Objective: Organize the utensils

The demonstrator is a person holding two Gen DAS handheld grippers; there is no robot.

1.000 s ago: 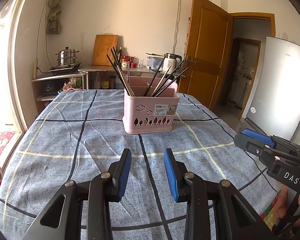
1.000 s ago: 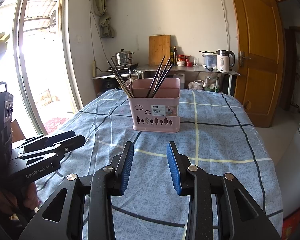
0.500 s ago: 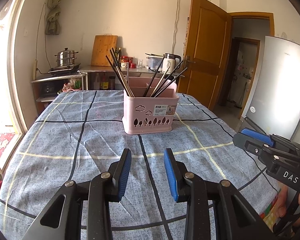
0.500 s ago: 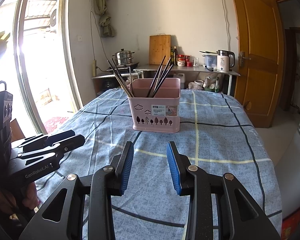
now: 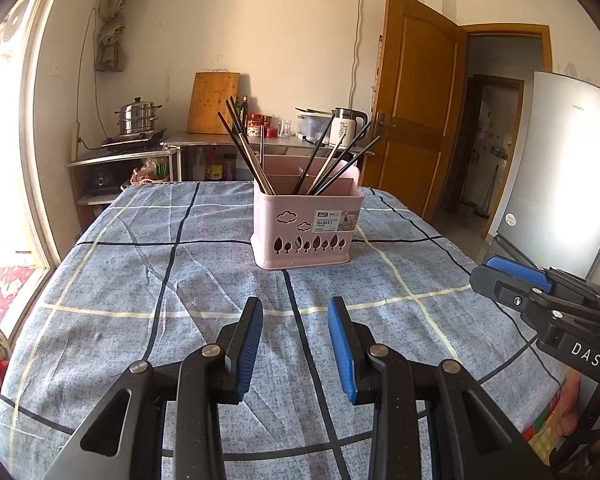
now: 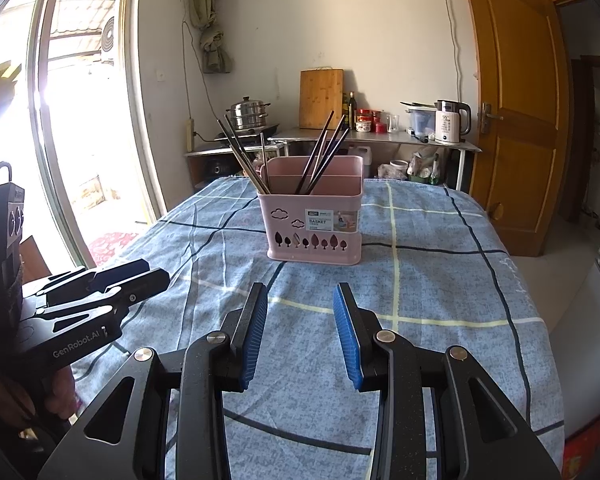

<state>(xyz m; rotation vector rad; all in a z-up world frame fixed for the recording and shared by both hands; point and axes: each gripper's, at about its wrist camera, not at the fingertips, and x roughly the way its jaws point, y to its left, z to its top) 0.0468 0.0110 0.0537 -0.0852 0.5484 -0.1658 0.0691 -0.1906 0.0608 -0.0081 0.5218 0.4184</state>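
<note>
Both grippers, left (image 5: 295, 346) and right (image 6: 301, 334), spread wide, empty, above tablecloth (image 5: 180, 280), short of basket (image 5: 306, 226).

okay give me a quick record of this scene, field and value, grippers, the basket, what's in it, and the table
left gripper: open, empty, above the cloth
right gripper: open, empty, above the cloth
basket: pink, upright, mid-table, ahead of both grippers
contents: dark chopsticks leaning in two groups, left and right
table cover: blue checked tablecloth
task state: nothing gripped yet
</note>
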